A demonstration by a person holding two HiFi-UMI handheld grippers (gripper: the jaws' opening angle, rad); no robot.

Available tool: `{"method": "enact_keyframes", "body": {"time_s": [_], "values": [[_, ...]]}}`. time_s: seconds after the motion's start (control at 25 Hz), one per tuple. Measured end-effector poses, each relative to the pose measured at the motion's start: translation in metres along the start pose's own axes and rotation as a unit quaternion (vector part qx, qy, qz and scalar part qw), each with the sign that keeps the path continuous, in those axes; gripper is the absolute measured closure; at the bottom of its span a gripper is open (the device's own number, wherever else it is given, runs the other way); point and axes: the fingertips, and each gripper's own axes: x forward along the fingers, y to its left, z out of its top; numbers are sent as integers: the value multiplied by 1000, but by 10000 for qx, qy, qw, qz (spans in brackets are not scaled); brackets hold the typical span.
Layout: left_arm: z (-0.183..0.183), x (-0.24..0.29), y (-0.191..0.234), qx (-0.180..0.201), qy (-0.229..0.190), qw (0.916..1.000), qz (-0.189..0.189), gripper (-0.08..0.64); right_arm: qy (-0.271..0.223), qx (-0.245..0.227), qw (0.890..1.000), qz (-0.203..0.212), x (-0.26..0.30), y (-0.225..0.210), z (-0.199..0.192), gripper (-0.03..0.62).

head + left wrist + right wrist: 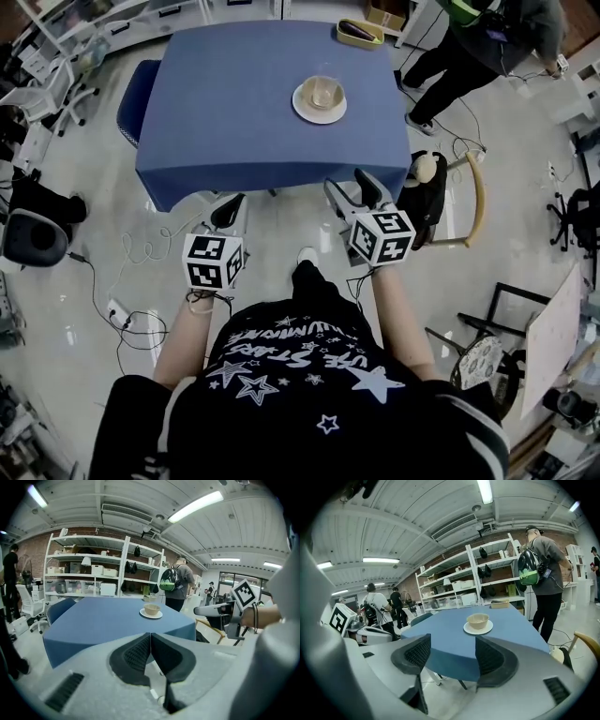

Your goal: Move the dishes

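Blue table [234, 103], white shelving [89, 566]

A blue-clothed table [244, 103] bears a plate [304, 112] holding a bowl [323, 91], and a yellow tray [364, 41] at one corner.

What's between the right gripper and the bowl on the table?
Only bare blue tablecloth lies between the right gripper and the bowl, which sits on a plate; the head view shows it.

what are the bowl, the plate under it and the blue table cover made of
Bowl: smooth tan, maybe ceramic or plastic; unclear. Plate: smooth off-white, likely ceramic. Table cover: matte blue cloth, hanging over the edges.
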Motion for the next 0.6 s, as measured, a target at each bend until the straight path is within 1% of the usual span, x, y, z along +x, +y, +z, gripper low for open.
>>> {"method": "enact_keyframes", "body": {"time_s": [0.32, 0.44, 0.6], "values": [[32, 52, -10, -42, -45, 9992, 394, 538, 20, -40, 9993, 371, 40, -61, 30, 278], [42, 64, -11, -99, -78, 9982, 588, 538, 39, -83, 9984, 561, 53, -75, 38, 273], [43, 70, -9, -180, -46, 9968, 773, 538, 126, -216, 9971, 720, 64, -82, 41, 267]]}}
